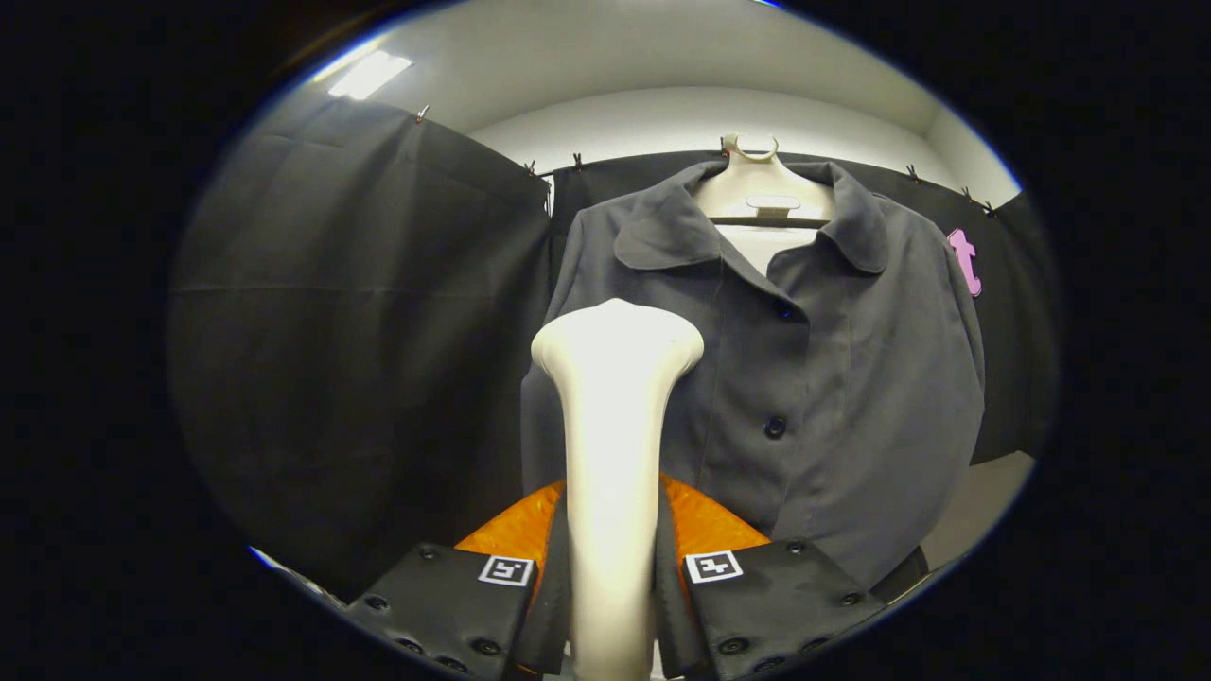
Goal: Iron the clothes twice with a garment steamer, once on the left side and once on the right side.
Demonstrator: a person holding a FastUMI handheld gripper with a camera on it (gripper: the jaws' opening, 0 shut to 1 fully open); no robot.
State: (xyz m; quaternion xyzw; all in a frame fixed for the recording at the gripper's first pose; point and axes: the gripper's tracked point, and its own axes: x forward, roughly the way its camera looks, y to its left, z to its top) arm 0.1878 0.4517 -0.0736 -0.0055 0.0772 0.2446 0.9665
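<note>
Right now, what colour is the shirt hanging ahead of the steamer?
Plain dark grey shirt, dark buttons, seen in the gripper view beyond the steamer the gripper is clamping.

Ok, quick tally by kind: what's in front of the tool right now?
Garment steamer, clamped between the tool fingers: 1
Dark grey shirt beyond the steamer head: 1
Hanger carrying the shirt: 1
Shirt buttons in view: 2
Total: 5

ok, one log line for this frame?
gripper: shut on steamer | steamer head: at shirt front, contact unclear | shirt: buttoned, on hanger
</note>
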